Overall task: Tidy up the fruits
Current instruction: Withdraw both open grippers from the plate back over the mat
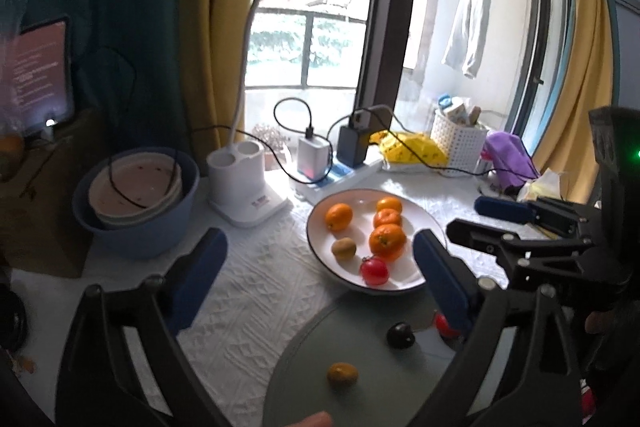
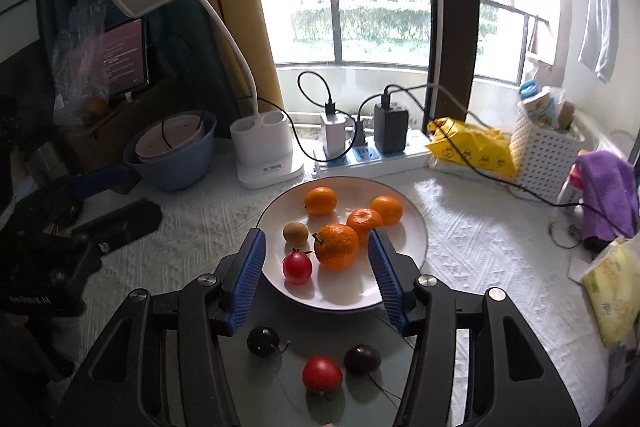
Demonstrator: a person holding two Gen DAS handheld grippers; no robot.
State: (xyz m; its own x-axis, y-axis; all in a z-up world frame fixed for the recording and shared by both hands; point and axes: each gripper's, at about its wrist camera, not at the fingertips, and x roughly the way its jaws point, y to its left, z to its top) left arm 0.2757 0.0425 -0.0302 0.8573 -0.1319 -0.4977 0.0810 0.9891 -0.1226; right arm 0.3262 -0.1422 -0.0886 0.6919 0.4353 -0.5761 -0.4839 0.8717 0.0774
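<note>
Grey-green and smooth, the round mat (image 2: 280,379) nearest us carries two dark round cherries (image 2: 263,341) (image 2: 362,359), a small red tomato (image 2: 322,374) and, in the left view, a small orange citrus fruit (image 1: 342,375). These could roll away if we nudge them instead of gripping them.

Both our right gripper (image 2: 316,279) and left gripper (image 1: 320,279) hang with fingers apart, holding nothing.

Just beyond, the white round plate with a dark rim (image 2: 404,279) holds four oranges, a brown kiwi-like fruit (image 2: 295,232) and another tomato (image 2: 297,267). We judge a careless drop could knock them about.

Farther back, black charger cables (image 2: 472,151) might snag.
</note>
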